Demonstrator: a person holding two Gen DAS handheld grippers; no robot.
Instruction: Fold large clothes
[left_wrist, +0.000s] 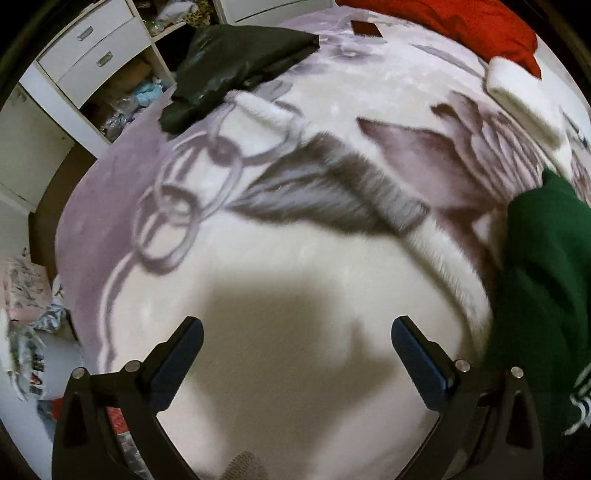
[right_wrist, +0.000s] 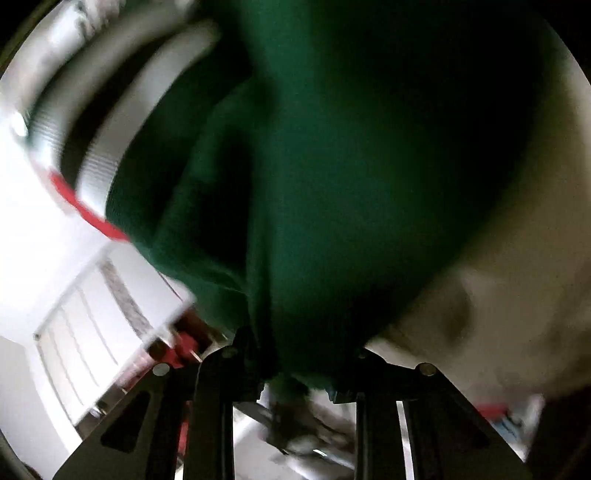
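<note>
Left wrist view looks down on a bed covered by a white and grey blanket (left_wrist: 295, 229). The left tool (left_wrist: 297, 354) hangs over bare blanket with jaws spread wide and nothing between them. A green garment (left_wrist: 543, 295) lies at the bed's right edge. Right wrist view is blurred: the right tool (right_wrist: 295, 369) is clamped on that green garment (right_wrist: 332, 166), which fills most of the frame.

Plush floral bed blanket (left_wrist: 295, 258) beneath the tool, black garment (left_wrist: 236, 70) far ahead-left, red garment (left_wrist: 461, 26) far ahead-right, green garment (left_wrist: 543, 280) at right.
</note>
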